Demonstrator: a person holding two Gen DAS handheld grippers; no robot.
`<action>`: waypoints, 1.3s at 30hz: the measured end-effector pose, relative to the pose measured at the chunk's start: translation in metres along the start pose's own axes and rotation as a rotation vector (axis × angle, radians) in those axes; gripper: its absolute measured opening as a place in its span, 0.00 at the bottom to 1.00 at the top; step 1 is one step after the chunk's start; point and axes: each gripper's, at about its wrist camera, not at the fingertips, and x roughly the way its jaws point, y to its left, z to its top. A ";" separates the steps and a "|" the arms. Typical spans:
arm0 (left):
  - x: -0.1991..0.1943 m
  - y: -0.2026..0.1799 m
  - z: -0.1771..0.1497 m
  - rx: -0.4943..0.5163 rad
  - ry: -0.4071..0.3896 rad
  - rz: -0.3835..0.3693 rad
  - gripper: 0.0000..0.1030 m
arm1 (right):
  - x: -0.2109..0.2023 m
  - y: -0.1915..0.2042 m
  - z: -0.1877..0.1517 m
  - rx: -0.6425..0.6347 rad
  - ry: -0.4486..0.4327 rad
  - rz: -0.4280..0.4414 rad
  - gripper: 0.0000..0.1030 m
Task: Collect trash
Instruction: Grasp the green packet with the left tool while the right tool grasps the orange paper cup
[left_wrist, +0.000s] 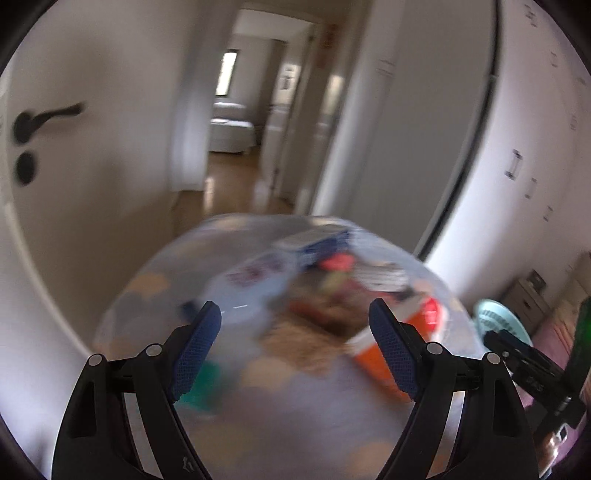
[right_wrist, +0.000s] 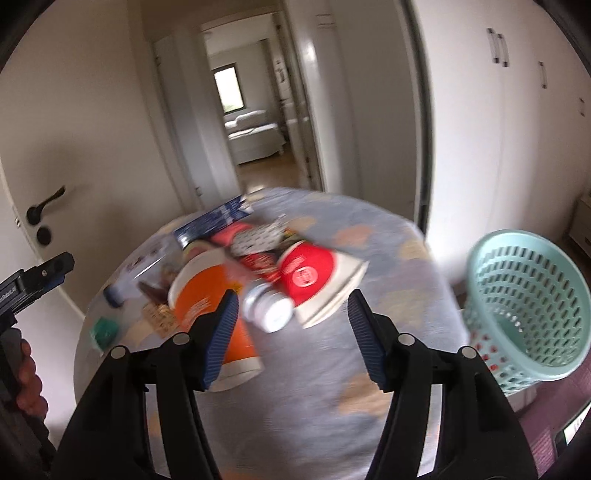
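Observation:
A pile of trash lies on a round table with a pale blue cloth (right_wrist: 314, 369): an orange paper cup (right_wrist: 207, 302) on its side, a red-lidded white cup (right_wrist: 314, 280), a small can (right_wrist: 269, 308), a blue box (right_wrist: 218, 219) and wrappers. My right gripper (right_wrist: 291, 332) is open and empty above the table, just short of the cups. My left gripper (left_wrist: 295, 347) is open and empty above the table (left_wrist: 295, 424), with the orange cup (left_wrist: 380, 354) near its right finger. A mint basket (right_wrist: 524, 302) stands right of the table. Both views are blurred.
A white door with a black handle (left_wrist: 44, 118) is at left. An open doorway (right_wrist: 255, 122) leads to a hallway and a bed beyond. White wardrobes (right_wrist: 517, 129) stand at right. The basket also shows in the left wrist view (left_wrist: 498, 325), behind the right gripper's body.

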 end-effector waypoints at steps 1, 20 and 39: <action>-0.001 0.012 -0.002 -0.014 0.008 0.013 0.78 | 0.004 0.006 -0.002 -0.009 0.010 0.011 0.57; 0.034 0.083 -0.062 -0.066 0.183 0.023 0.78 | 0.060 0.059 -0.038 -0.123 0.133 0.061 0.66; 0.041 0.063 -0.068 0.032 0.179 0.098 0.46 | 0.078 0.054 -0.037 -0.088 0.207 0.104 0.66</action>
